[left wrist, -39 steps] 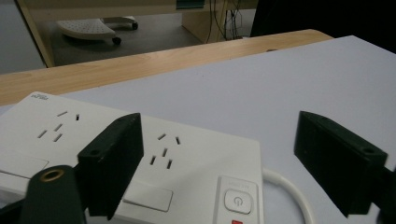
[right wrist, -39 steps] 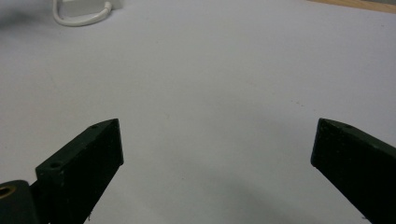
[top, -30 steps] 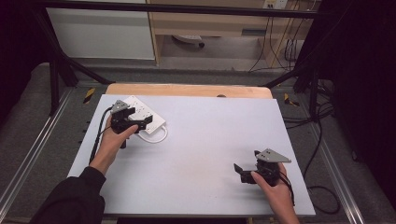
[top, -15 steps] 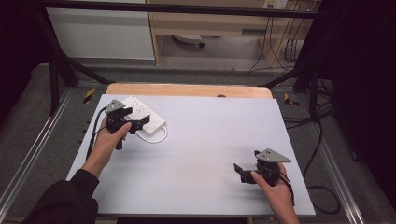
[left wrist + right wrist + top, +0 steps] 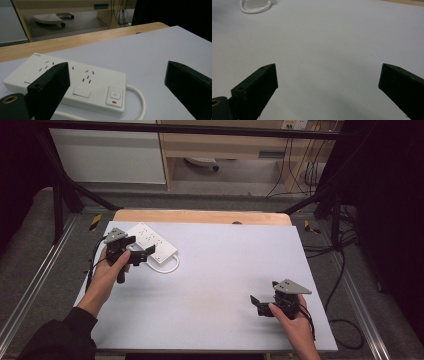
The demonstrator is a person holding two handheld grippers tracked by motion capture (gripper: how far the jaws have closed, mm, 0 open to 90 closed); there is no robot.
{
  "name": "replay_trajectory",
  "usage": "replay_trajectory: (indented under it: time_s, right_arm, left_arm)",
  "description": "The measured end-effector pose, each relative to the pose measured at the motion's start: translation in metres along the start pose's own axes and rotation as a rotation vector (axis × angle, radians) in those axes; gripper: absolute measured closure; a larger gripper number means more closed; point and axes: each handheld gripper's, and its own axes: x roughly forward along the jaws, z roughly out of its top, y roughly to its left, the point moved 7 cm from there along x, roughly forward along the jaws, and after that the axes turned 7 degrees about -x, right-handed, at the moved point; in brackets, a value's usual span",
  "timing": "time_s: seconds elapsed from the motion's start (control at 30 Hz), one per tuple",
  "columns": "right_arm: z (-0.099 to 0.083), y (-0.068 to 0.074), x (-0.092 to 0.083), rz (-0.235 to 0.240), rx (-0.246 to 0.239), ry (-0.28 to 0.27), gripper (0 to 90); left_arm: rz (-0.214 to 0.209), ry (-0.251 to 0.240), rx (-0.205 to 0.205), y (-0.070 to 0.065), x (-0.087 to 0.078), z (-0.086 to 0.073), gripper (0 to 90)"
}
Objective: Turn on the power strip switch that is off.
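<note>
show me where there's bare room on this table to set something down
The widest bare stretch lies between the power strip and the right gripper, running across the table's middle to its far right corner. It is crowded only at the far left, where the left gripper hangs beside the strip and its looped cord.

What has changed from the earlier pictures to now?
The left gripper has moved slightly nearer to the person along the white power strip, jaws open, holding nothing. The power strip, its cable loop and the right gripper, open over the table, stayed where they were.
</note>
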Motion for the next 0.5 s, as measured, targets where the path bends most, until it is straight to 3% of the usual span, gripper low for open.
replay_trajectory:
  time_s: [0.5]
  right_arm:
    - [0.0,0.0,0.0,0.0,0.003,0.002,2.7]
  left_arm:
    - [-0.029,-0.015,-0.007,-0.005,-0.029,-0.009,6.1]
